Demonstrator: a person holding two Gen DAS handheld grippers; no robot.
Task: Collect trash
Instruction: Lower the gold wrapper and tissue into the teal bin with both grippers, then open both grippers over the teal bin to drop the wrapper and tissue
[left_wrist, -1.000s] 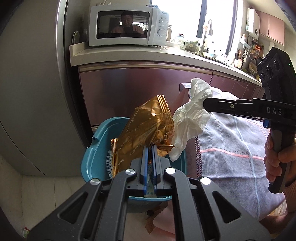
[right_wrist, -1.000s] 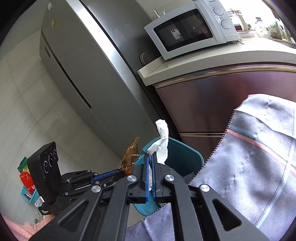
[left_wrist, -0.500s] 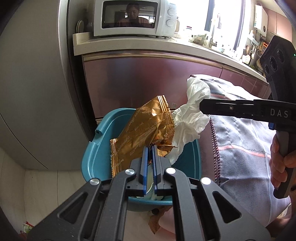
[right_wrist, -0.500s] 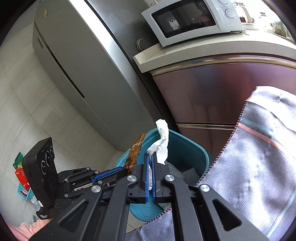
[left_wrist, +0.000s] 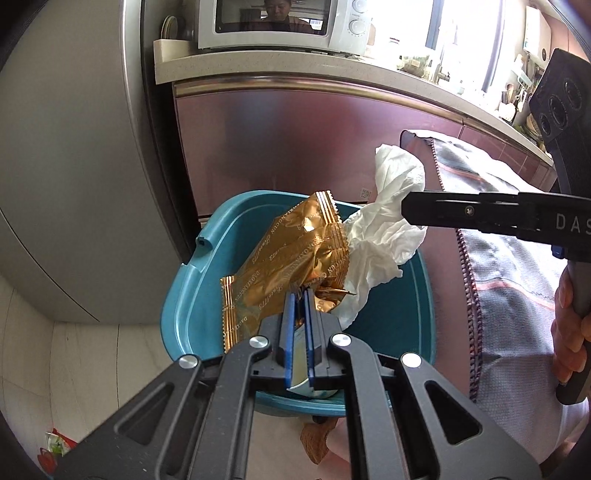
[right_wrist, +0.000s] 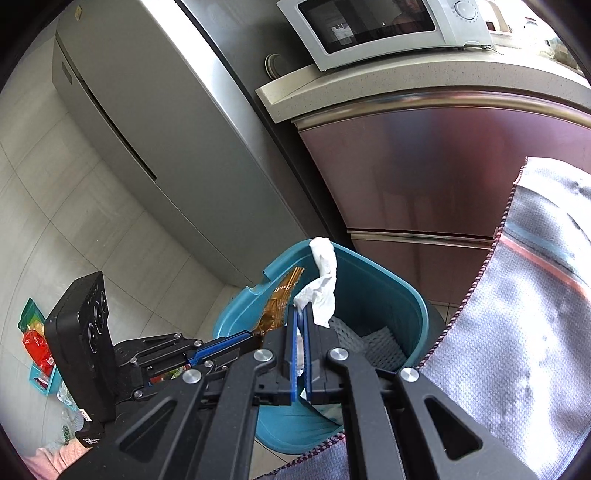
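Your left gripper (left_wrist: 299, 295) is clamped on the lower edge of the gold wrapper (left_wrist: 291, 254); the blue pads are nearly together with foil pinched between them. The wrapper's long axis runs from lower left to upper right of the left view, away from the jaws, and nearly all of it sits over the open mouth of the teal bin (left_wrist: 188, 295).

Your right gripper (right_wrist: 301, 314) is clamped on the tissue (right_wrist: 325, 280), which sticks up out of the jaws toward frame centre. In the left view the tissue (left_wrist: 388, 229) hangs down from the gripper tip, its lower part over the bin's right side, touching the wrapper's right edge.

Both pieces are above the bin (right_wrist: 384, 291), neither inside it yet. The bin lies straight below and ahead of both jaws, and the left one looks more centred over it. I'd judge both releases would drop in; the tissue sits closer to the rim by the cloth (right_wrist: 517, 314), so nudge it left first.
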